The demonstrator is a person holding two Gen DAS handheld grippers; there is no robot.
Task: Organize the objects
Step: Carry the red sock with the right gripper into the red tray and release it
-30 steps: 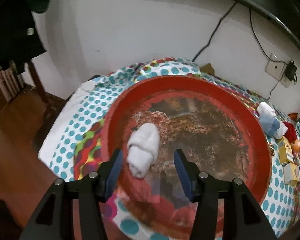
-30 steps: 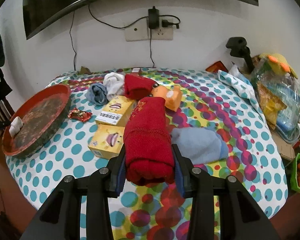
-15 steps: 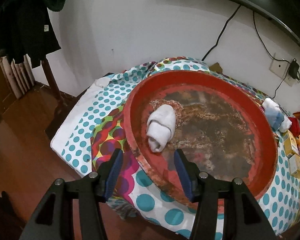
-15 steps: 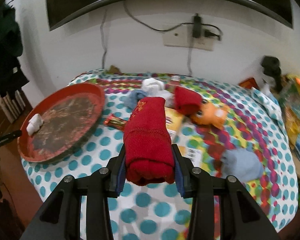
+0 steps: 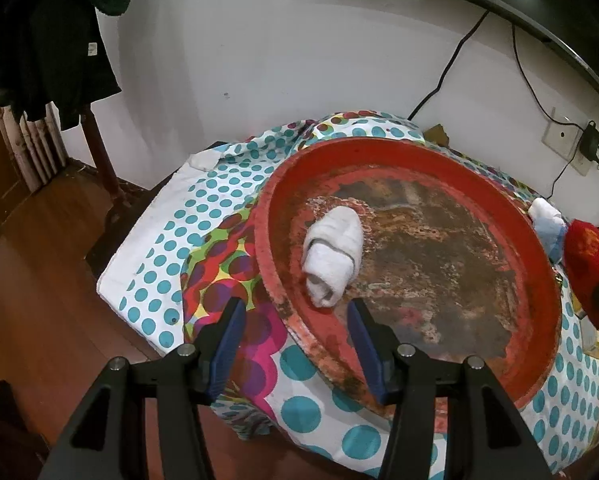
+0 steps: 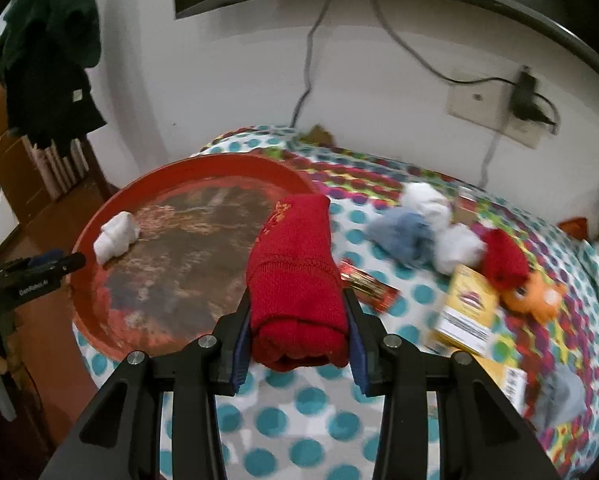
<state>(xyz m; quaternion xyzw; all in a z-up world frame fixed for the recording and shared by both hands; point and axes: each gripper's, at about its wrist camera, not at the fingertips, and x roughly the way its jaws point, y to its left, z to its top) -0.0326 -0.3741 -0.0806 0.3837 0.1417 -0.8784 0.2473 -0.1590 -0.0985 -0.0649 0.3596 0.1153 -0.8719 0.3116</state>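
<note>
A round red tray [image 5: 539,280] lies on the dotted tablecloth, also seen in the right wrist view [image 6: 99,216]. A rolled white sock [image 5: 333,256] lies in it near its left rim, also in the right wrist view [image 6: 115,236]. My left gripper [image 5: 295,320] is open and empty, just short of the tray's near rim. My right gripper [image 6: 295,320] is shut on a rolled red sock [image 6: 295,264], held above the cloth at the tray's right edge; that sock shows at the right of the left wrist view [image 5: 587,260].
On the cloth right of the tray lie blue and white socks [image 6: 419,228], another red sock [image 6: 503,260], an orange toy [image 6: 535,296], yellow boxes [image 6: 467,308], a red wrapper [image 6: 367,284] and a grey sock [image 6: 559,396]. A chair with dark clothes [image 5: 43,52] stands left.
My left gripper has drawn back from the white sock, which stays in the tray. My right gripper has carried the red sock leftwards to the tray.
</note>
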